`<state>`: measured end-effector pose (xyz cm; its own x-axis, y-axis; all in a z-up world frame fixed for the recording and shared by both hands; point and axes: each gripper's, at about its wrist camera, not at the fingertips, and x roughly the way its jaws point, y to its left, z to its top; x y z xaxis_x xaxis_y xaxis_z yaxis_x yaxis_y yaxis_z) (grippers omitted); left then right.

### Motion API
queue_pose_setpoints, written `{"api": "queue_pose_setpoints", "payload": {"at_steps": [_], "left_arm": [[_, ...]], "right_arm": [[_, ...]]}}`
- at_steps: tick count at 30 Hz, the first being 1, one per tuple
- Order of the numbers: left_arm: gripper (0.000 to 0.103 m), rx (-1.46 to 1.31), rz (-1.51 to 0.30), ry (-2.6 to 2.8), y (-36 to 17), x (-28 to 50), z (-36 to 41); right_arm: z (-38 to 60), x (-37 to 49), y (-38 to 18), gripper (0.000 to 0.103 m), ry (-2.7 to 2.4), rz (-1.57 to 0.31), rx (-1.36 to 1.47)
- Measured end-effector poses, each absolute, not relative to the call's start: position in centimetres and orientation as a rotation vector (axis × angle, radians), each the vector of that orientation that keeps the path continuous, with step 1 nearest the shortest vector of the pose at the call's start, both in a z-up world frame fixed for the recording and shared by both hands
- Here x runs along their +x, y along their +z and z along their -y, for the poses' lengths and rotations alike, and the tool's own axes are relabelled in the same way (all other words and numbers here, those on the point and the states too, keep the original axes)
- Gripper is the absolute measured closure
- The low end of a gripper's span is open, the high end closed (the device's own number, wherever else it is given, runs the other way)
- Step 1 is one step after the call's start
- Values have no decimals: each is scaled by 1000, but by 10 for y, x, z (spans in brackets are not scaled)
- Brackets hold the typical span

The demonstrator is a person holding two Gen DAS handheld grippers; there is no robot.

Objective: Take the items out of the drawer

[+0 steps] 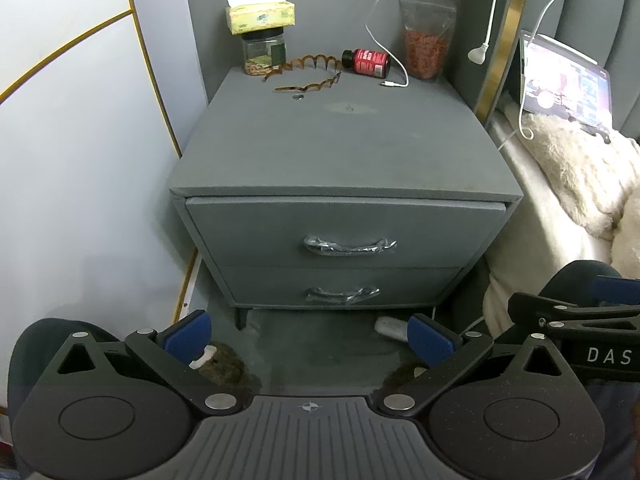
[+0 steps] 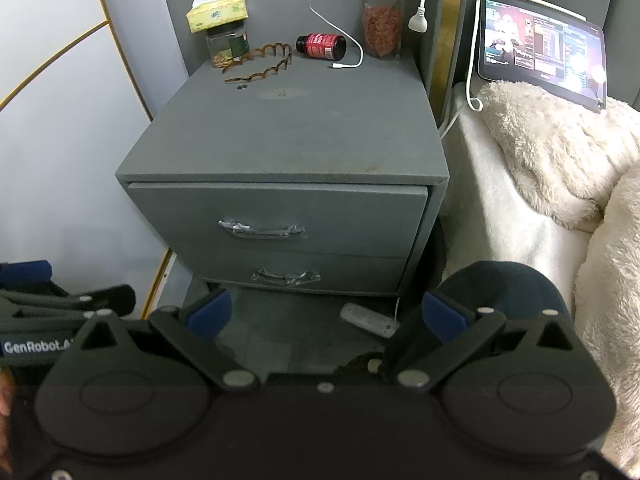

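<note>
**Drawers closed, both grippers wait with nothing held**

Nightstand [image 1: 344,148] stands between the wall and the bed [image 2: 520,208], and it is the largest thing that can cause trouble: if a pull is too hard, the light cabinet may slide and the loose things on top may roll. The top drawer [image 1: 344,228] looks almost shut, with only a thin gap at its right edge, and the lower drawer [image 1: 344,284] is shut. The items to take are inside and cannot be seen at all. The top handle [image 1: 349,246] and lower handle [image 1: 343,294] are thin and wrapped in crinkled plastic film, so a finger may slip off.

The left gripper [image 1: 308,334] and the right gripper [image 2: 326,314] hang low before the cabinet, well apart from the handles, jaws spread wide and empty. They are close together and may bump.

On top, the red bottle [image 1: 366,62] lies on its side and could roll. The small round thing [image 1: 298,97] near the wavy headband [image 1: 308,76] is too small to name.
</note>
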<state>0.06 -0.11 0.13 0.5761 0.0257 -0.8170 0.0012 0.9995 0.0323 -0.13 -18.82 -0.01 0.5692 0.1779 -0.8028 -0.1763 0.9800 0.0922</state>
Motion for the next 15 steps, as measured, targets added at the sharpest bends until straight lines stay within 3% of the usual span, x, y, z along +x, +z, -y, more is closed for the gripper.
{"api": "queue_pose_setpoints", "payload": {"at_steps": [15], "left_arm": [[0, 40, -962, 13, 5, 1, 3]], "right_arm": [[188, 0, 2, 0, 209, -939, -6]]}}
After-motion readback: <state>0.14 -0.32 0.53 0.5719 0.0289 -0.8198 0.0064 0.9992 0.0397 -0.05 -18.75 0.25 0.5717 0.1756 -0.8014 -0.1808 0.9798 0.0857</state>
